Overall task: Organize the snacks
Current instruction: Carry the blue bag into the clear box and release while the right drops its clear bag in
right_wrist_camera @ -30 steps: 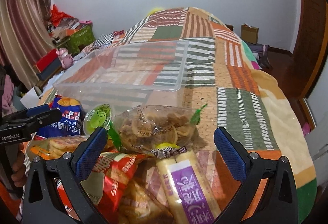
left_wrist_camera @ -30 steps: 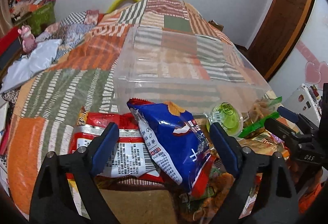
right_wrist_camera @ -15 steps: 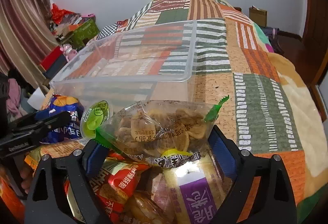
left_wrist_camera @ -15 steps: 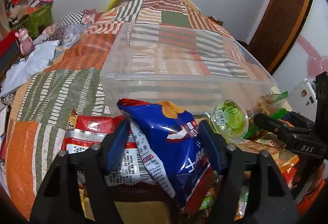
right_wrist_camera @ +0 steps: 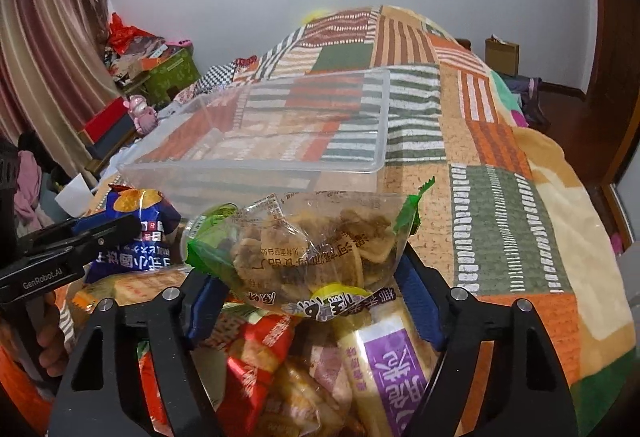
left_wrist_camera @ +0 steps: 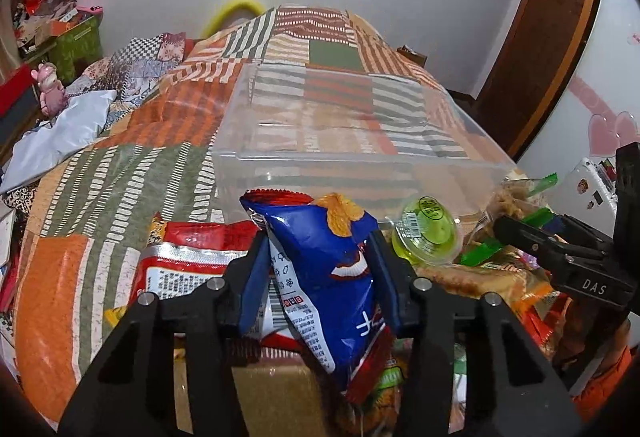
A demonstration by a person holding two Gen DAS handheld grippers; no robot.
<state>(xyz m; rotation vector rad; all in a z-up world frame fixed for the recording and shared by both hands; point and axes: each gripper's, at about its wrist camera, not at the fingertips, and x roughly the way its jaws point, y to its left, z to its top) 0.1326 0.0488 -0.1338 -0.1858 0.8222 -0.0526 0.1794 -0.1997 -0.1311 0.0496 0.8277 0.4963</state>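
Both claws have closed since a second ago. Left wrist view: the left claw (left_wrist_camera: pixel 318 269) clenches the blue bag (left_wrist_camera: pixel 324 269), lifted over the snack pile just before the clear bin's (left_wrist_camera: pixel 352 161) near rim; the bin stands bare on the bed (left_wrist_camera: pixel 100 197). "DAS" marks the right claw (left_wrist_camera: pixel 532 237). Right wrist view: the right claw (right_wrist_camera: pixel 316 297) grips the clear bag (right_wrist_camera: pixel 316 241) of chips, near the bin (right_wrist_camera: pixel 256 169); "GenRobot.AI" shows on the left claw (right_wrist_camera: pixel 92 233).
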